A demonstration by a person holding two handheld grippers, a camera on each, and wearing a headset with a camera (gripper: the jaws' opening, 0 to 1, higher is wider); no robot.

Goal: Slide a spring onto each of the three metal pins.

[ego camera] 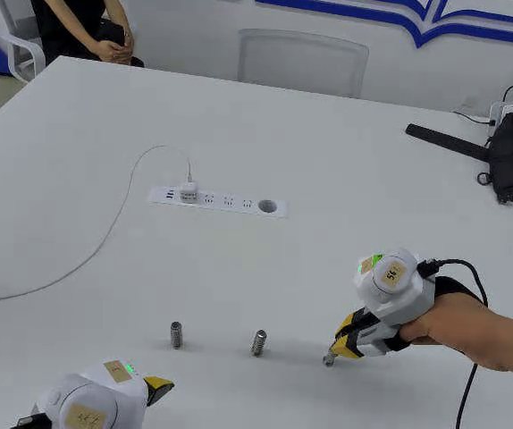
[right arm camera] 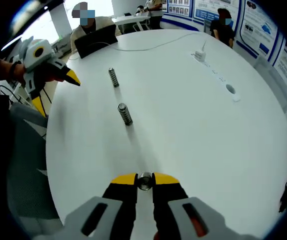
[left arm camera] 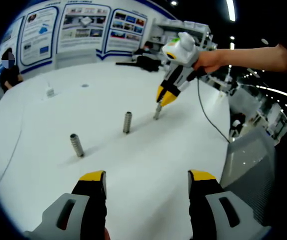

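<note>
Office, white meeting table [ego camera: 346,161], wall posters [left arm camera: 81,22]

White table [ego camera: 328,134], power strip [ego camera: 216,200], cable [ego camera: 105,234], upright springs [ego camera: 176,334]

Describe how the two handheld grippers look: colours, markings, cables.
The right gripper and the left gripper both have rounded white housings, each with tan stickers bearing dark markings and a green light on top. Their jaws are black with yellow tips, set on grey slotted bases. A black cable trails from the right gripper, and there is a black strap beside its housing.
</note>
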